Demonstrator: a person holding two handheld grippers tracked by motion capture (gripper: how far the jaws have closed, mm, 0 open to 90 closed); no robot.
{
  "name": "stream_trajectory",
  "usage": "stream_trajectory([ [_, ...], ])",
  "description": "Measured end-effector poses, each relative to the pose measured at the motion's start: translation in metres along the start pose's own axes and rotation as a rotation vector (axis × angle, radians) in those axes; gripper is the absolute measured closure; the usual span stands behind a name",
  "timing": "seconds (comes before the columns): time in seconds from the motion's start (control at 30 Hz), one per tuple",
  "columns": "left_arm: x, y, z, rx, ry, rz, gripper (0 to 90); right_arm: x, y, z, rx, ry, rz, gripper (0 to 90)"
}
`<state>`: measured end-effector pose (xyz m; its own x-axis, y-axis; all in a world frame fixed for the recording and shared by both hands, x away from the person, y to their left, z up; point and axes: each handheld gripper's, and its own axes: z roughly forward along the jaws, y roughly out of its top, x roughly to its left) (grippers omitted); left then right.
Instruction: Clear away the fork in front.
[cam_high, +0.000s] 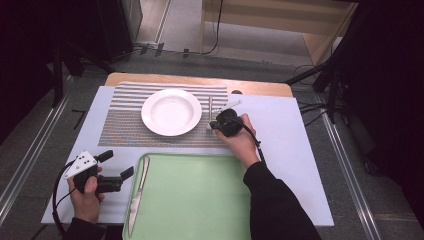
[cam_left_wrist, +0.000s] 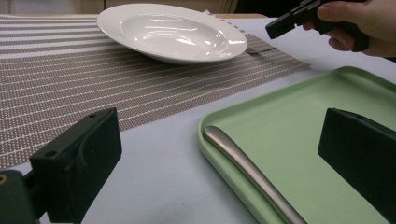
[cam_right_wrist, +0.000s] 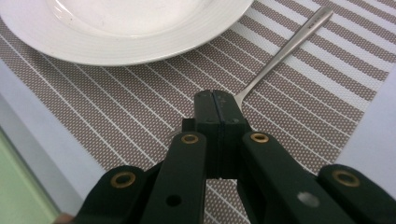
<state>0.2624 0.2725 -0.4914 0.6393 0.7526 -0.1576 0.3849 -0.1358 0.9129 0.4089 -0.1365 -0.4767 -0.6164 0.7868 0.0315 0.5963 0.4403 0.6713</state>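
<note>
A white plate (cam_high: 171, 111) (cam_left_wrist: 173, 30) (cam_right_wrist: 126, 28) sits on a striped brown placemat (cam_high: 125, 125). Right of it a slim metal utensil (cam_high: 210, 106) (cam_right_wrist: 285, 49) lies on the mat. My right gripper (cam_high: 214, 125) (cam_right_wrist: 215, 95) is low over the utensil's near end with its jaws pressed together; that end disappears under the tips, so I cannot tell whether it is pinched. My left gripper (cam_high: 117, 167) (cam_left_wrist: 219, 158) rests at the table's front left, open and empty. A knife (cam_high: 139, 190) (cam_left_wrist: 247, 172) lies along the left side of the green tray (cam_high: 200, 200).
The tray (cam_left_wrist: 289, 121) takes up the near middle of the pale blue table (cam_high: 290, 135). A small white item (cam_high: 233, 103) lies at the mat's far right corner. Bare tabletop lies to the right of my right hand. The table's front left edge is close to my left hand.
</note>
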Motion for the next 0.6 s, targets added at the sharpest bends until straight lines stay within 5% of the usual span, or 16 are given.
stream_trajectory([
  [0.6,-0.001,0.0,-0.001,-0.017,0.017,-0.001,2.7,0.012,0.011,0.034,0.056,0.003,0.008,87.9],
])
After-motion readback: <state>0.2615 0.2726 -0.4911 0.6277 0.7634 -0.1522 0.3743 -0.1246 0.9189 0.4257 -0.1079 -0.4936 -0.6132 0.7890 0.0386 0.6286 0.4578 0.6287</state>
